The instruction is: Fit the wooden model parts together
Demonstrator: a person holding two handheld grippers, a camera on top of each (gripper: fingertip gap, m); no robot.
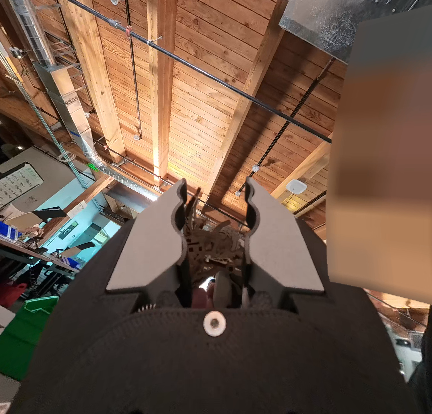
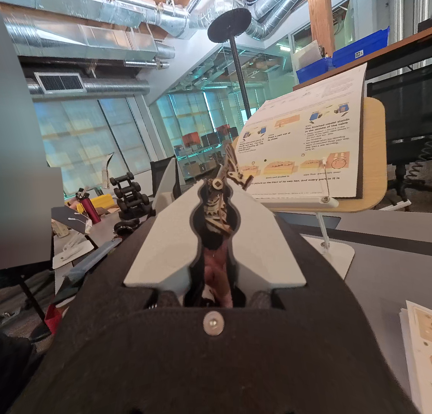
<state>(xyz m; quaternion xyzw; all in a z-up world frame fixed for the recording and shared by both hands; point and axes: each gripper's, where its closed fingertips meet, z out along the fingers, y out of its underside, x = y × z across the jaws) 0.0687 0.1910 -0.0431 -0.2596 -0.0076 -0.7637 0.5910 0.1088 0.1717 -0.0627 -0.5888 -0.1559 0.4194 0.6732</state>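
My left gripper (image 1: 216, 185) points up at the wooden ceiling. A tangle of thin laser-cut wooden model parts (image 1: 210, 241) sits deep between its fingers and reaches both inner faces. Thin strips (image 1: 194, 204) lean on the left finger, and at the tips there is a gap to the right finger. My right gripper (image 2: 216, 183) is shut on a patterned wooden model piece (image 2: 216, 207) with a small round hub (image 2: 217, 183). A wing-shaped part (image 2: 235, 166) sticks out above the tips. One finger of the left gripper (image 2: 167, 180) shows just to the left.
An instruction sheet (image 2: 304, 145) stands on a wooden holder at the right, its white foot (image 2: 332, 253) on the grey table (image 2: 385, 262). Pale sheets (image 2: 416, 346) lie at the right edge. A dumbbell rack (image 2: 131, 197) and a red bottle (image 2: 90, 207) stand at the left.
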